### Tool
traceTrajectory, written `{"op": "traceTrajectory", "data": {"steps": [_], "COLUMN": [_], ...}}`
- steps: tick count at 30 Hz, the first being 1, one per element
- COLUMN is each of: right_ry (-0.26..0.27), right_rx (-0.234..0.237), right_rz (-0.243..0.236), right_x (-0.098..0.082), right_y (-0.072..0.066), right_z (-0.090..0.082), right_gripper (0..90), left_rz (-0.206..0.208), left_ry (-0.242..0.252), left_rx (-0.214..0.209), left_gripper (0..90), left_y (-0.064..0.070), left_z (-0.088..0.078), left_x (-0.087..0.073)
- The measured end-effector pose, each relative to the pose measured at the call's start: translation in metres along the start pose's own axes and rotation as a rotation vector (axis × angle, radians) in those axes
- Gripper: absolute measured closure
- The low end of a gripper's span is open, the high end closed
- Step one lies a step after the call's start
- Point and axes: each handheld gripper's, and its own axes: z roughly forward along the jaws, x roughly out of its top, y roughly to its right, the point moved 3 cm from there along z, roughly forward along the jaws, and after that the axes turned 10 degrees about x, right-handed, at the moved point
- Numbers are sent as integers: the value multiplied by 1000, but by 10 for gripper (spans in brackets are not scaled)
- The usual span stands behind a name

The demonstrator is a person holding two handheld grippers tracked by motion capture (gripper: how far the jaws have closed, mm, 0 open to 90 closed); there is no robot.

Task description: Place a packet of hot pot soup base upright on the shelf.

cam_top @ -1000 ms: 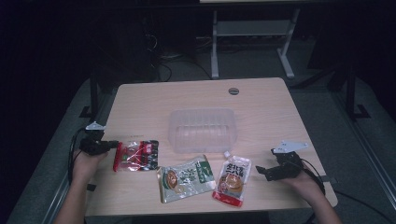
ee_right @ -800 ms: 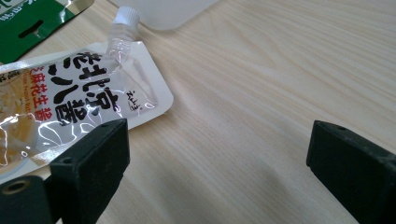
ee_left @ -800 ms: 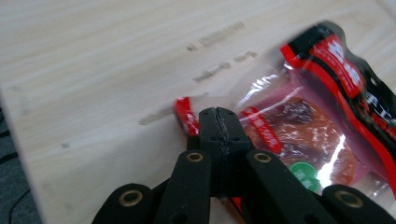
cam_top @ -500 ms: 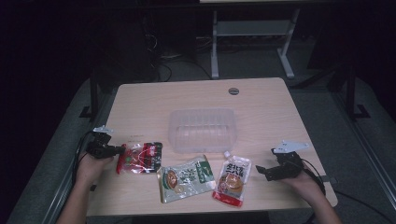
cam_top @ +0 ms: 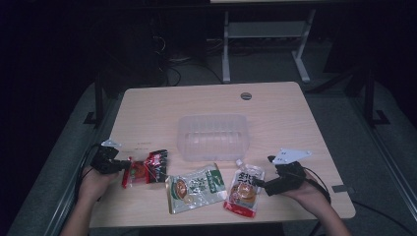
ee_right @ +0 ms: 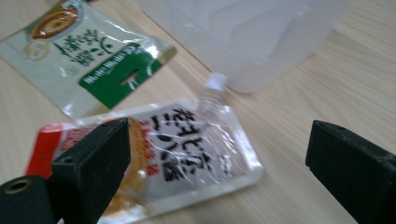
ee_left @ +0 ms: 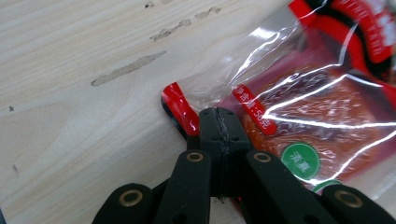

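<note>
A red snack packet [cam_top: 147,168] lies at the table's left front. My left gripper [cam_top: 129,167] is shut on its clear left edge; in the left gripper view the jaws [ee_left: 219,122] meet on the red packet [ee_left: 317,116] at its corner seam. A white spouted pouch [cam_top: 245,189] lies at the front right. My right gripper [cam_top: 260,184] stands open just to its right, and in the right gripper view the spouted pouch [ee_right: 187,140] lies between and beyond the spread jaws [ee_right: 222,144], untouched.
A green-and-white packet [cam_top: 194,187] lies between the two others, seen also in the right gripper view as the green packet [ee_right: 93,51]. A clear plastic container [cam_top: 214,118] stands mid-table, its corner [ee_right: 261,42] just behind the pouch's spout. The table's front edge is close.
My left gripper has drawn the red packet slightly toward the front edge. My right gripper has risen a little and shifted left toward the spouted pouch.
</note>
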Motion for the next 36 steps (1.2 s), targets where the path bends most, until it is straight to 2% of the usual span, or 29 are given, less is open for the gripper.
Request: {"op": "traceTrajectory", "data": {"steps": [2, 4, 5, 7, 8, 12, 15, 18, 21, 22, 26, 28, 31, 32, 36], "right_ry": [0, 10, 10, 23, 24, 33, 25, 18, 6, 6, 16, 18, 22, 28, 22], "right_rx": [5, 49, 49, 88, 116, 161, 181, 192, 199, 202, 220, 234, 266, 289, 336], "right_rz": [-5, -19, -19, -14, -13, -5, -22, -14, -28, -26, -19, -22, -23, -27, -37], "right_x": [3, 12, 12, 17, 21, 30, 34, 35, 34, 35, 38, 41, 49, 55, 71], "right_y": [-3, -12, -12, -18, -21, -28, -33, -36, -38, -39, -41, -44, -49, -52, -62], "right_z": [1, 6, 6, 11, 15, 27, 35, 38, 41, 42, 44, 48, 56, 63, 86], "right_gripper": [69, 77, 77, 78, 78, 80, 81, 81, 80, 80, 81, 81, 85, 127, 131], "left_rz": [0, -4, -4, 8, -5, -10, 4, 1, -19, -13, -45, -42, -8, -10, -6], "left_ry": [-3, -4, -7, 4, 14, 17, 15, 14, 16, 18, 28, 25, 22, 26, 38], "left_rx": [0, -2, -4, 3, -4, -9, 5, 7, 1, 6, -32, -39, -38, -42, -56], "left_gripper": [900, 900, 900, 900, 900, 900, 900, 900, 900, 900, 900, 900, 900, 900, 900], "left_y": [-1, -1, -1, -1, -2, -7, -7, -7, -7, -7, -1, 2, 4, 5, 6], "left_z": [0, 0, 0, 0, -1, -1, 0, 0, 0, 0, -3, -4, -5, -4, -2], "left_x": [-1, -1, -1, -2, -4, -5, -4, -4, -4, -5, -10, -12, -11, -11, -8]}}
